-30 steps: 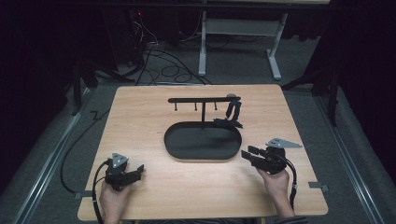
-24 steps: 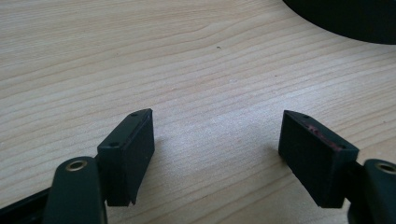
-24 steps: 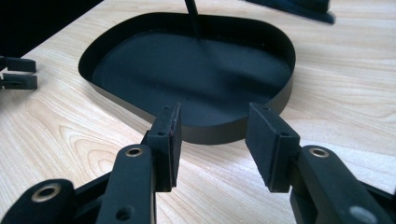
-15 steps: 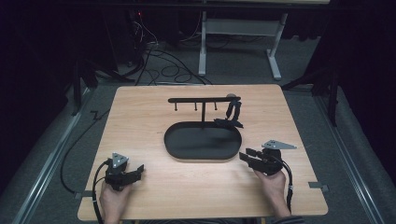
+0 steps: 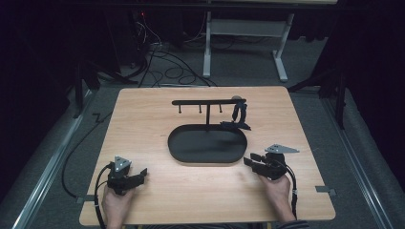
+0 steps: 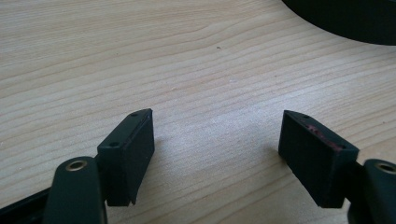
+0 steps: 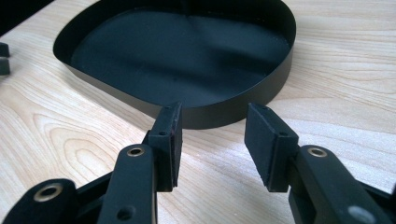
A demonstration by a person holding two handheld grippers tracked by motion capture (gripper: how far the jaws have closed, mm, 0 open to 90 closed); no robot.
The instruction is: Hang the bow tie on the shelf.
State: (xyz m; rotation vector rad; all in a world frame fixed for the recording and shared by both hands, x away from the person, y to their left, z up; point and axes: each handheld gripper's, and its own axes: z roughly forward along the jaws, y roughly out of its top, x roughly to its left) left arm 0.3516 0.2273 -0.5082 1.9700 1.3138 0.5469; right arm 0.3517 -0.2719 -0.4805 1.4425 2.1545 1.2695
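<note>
Left tool [image 5: 136, 175] and right tool [image 5: 253, 162] both sit on the desk [image 5: 153, 119] with jaws apart, holding nothing, right one just beside the black tray [image 5: 207, 160].

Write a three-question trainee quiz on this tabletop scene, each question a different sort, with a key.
1. True or false: the left gripper holds a small item between its fingers.
2. Multiple choice: the right gripper points at
A) a white bowl
B) the wall of the black oval tray
C) a folded cloth
3. Fill in: a dark object hangs from the right end of the black ____ standing at the tray's far edge.

Key:
1. False: the fingers are spread over bare wooden table.
2. B
3. rack
</note>
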